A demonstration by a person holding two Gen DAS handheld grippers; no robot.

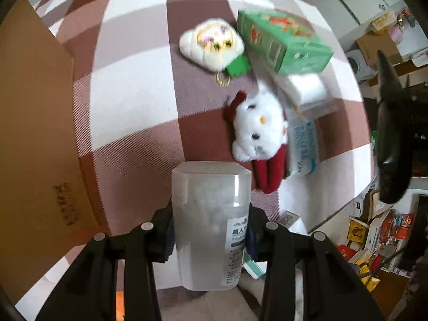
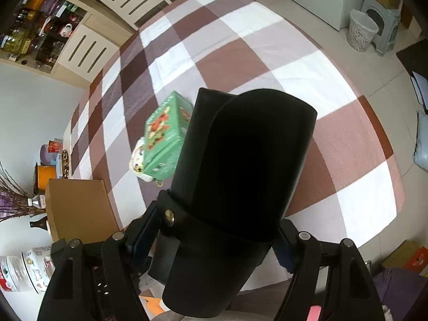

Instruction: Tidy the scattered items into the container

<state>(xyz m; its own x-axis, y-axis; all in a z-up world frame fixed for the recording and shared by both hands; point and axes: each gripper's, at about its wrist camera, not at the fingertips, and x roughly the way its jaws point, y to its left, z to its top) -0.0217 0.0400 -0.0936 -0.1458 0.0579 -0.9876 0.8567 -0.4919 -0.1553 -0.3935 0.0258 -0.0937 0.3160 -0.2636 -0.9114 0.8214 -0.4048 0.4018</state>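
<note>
My left gripper [image 1: 210, 230] is shut on a frosted clear plastic box [image 1: 211, 214], held above the checked cloth. Beyond it lie a white plush cat with red bow [image 1: 258, 131], a cream round plush charm [image 1: 211, 41], a green carton [image 1: 283, 38], a clear box of white pads [image 1: 307, 93] and a blue-and-white packet [image 1: 305, 147]. The cardboard box [image 1: 34, 133] stands at the left. My right gripper [image 2: 214, 243] is shut on a black cylindrical case [image 2: 235, 192], which hides much of its view. That case also shows at the right edge of the left wrist view [image 1: 390, 139]. The green carton [image 2: 165, 139] and cardboard box [image 2: 80, 206] show there too.
The table carries a brown-and-white checked cloth [image 1: 128, 85]. Past the table's right edge the floor holds cluttered boxes and packets [image 1: 379, 235]. In the right wrist view a cabinet [image 2: 80, 40] stands at the far side, and a wastebasket [image 2: 361, 30] and stool stand on the floor.
</note>
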